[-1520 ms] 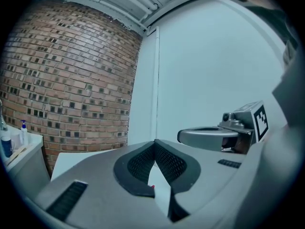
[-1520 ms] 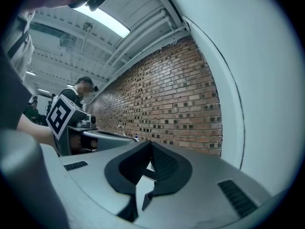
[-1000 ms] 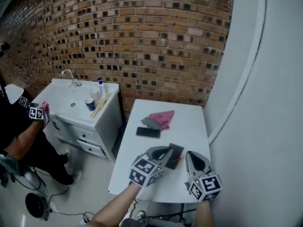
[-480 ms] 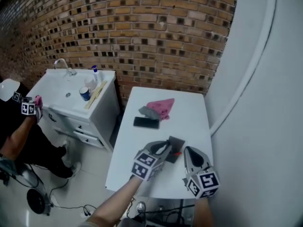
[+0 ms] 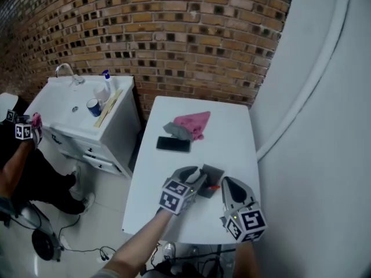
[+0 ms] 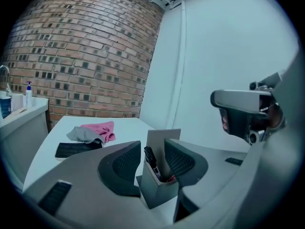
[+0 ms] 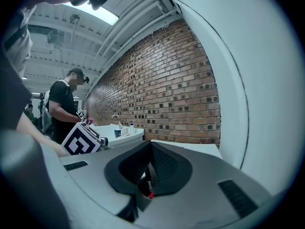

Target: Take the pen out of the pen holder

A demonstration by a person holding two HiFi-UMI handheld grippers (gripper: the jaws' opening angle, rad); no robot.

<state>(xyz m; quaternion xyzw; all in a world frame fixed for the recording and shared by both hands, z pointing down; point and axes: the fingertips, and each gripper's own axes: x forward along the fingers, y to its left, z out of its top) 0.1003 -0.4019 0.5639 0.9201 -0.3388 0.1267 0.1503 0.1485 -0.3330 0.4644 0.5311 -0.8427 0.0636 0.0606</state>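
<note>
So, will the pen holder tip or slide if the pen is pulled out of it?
Alone it would probably tip: the pen holder looks small, thin-walled and light, with a tall back panel. The left gripper grips it, which should steady it. The pen leans loosely, so it likely slides out freely.

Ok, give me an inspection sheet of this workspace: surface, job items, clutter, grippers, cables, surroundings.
Surface: white table, mostly bare.
Job's things: grey pen holder near the front edge; black pen standing inside, red item beside it.
Clutter: pink cloth, grey cloth and black phone farther back.
Grippers: left gripper jaws clasp the pen holder's sides; right gripper jaws together, holding nothing, just right of the holder.
Cables: one cable on the floor, left of the table.
Surroundings: brick wall, white sink cabinet, another person beside it.
</note>
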